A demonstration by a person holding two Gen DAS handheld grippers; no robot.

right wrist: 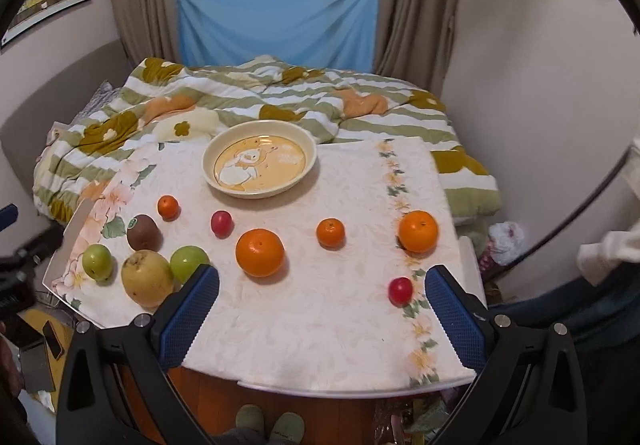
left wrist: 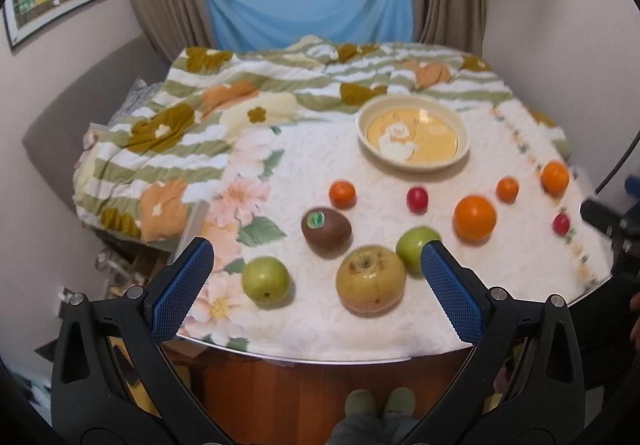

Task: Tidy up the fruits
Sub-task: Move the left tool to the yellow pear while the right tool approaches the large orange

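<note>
A cream bowl [left wrist: 413, 134] [right wrist: 259, 164] with a duck picture stands empty at the back of the table. Loose fruit lies on the white cloth: a yellow-brown pear [left wrist: 371, 279] [right wrist: 147, 283], two green apples [left wrist: 266, 280] [left wrist: 412, 251], a kiwi [left wrist: 326, 232] [right wrist: 144, 232], a large orange [left wrist: 474, 219] [right wrist: 259, 252], another orange [right wrist: 418, 231], small mandarins [left wrist: 342, 194] [right wrist: 330, 232] and two red plums [left wrist: 417, 199] [right wrist: 400, 290]. My left gripper [left wrist: 316, 259] is open above the pear and apples. My right gripper [right wrist: 322, 281] is open over the front of the table.
The table [right wrist: 320, 333] has a floral white cloth and its front edge is close below both grippers. A bed with a striped flowered quilt [right wrist: 280, 101] lies behind it. A phone [right wrist: 53, 339] lies low at the left. Slippered feet [left wrist: 378, 403] show under the table.
</note>
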